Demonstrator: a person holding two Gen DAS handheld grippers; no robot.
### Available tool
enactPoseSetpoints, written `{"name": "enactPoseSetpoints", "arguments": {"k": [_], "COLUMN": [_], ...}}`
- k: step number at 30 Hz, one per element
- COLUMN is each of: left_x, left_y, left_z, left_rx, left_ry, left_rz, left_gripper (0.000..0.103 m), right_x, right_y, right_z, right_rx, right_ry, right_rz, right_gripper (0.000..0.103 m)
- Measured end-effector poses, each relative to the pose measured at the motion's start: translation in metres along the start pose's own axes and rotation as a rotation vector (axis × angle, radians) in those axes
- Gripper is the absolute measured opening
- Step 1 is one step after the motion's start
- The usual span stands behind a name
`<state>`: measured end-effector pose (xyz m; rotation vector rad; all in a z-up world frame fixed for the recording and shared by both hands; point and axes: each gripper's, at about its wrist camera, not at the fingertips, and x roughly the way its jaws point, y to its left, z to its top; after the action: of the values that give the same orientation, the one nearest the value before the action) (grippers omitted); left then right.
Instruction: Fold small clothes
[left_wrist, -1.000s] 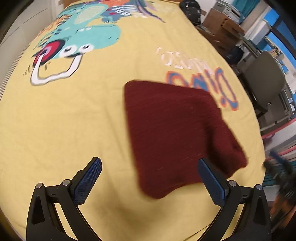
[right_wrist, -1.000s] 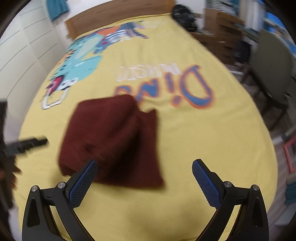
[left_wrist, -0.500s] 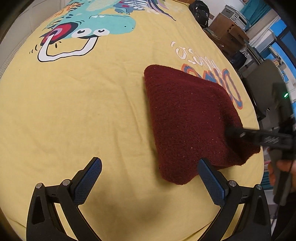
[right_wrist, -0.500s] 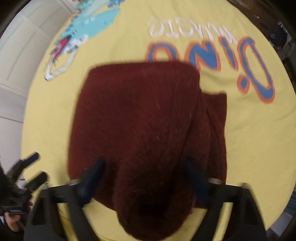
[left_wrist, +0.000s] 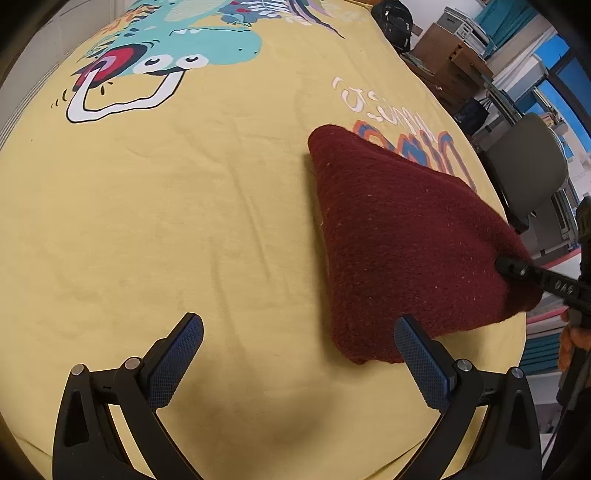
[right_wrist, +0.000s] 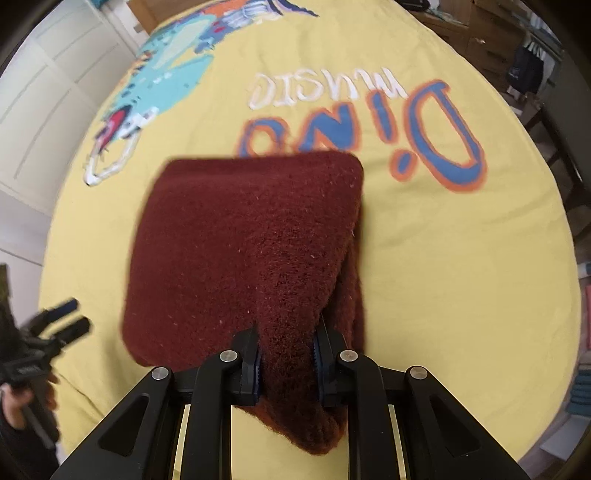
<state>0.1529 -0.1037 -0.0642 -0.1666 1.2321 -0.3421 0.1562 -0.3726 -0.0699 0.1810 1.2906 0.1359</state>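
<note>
The right gripper (right_wrist: 287, 363) pinched the maroon garment's (right_wrist: 251, 236) near edge; left gripper (left_wrist: 295, 360) gaped wide, empty; lifting evenly would probably keep the fold square.

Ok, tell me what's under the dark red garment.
The dark red garment lies on the yellow bedspread, covering part of its blue-and-orange "Dino" lettering. A second layer of it shows beneath at its right edge. Anything else underneath is hidden.

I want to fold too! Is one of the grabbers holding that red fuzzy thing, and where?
Yes. The right hand-held gripper pinches the dark red garment at a bunched near edge. The left hand-held gripper is open, holding nothing.
</note>
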Motion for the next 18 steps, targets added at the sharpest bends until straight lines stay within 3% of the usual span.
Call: {"name": "enactPoseSetpoints", "arguments": {"k": [5, 9, 12, 15, 18], "left_x": [0.005, 0.011, 0.015, 0.019, 0.022], "left_y": [-0.007, -0.011, -0.011, -0.016, -0.020], "left_z": [-0.003, -0.006, -0.004, 0.001, 0.011], "left_rx": [0.020, 0.038, 0.044, 0.056, 0.072], "left_ry": [0.014, 0.026, 0.032, 0.034, 0.037], "left_rz": [0.008, 0.022, 0.031, 0.039, 0.037], "left_gripper": [0.102, 0.102, 0.102, 0.102, 0.102], "right_x": [0.036, 0.039, 0.031, 0.017, -0.003], "right_y": [-0.010, -0.017, -0.014, -0.007, -0.001], "right_z": [-0.019, -0.022, -0.019, -0.013, -0.006], "right_rx": [0.002, 0.042, 0.036, 0.014, 0.004], "right_ry": [0.070, 0.059, 0.055, 0.031, -0.018], "right_rz": [-0.080, -0.076, -0.078, -0.132, -0.102], "right_gripper": [0.020, 0.028, 0.043, 0.073, 0.079]}}
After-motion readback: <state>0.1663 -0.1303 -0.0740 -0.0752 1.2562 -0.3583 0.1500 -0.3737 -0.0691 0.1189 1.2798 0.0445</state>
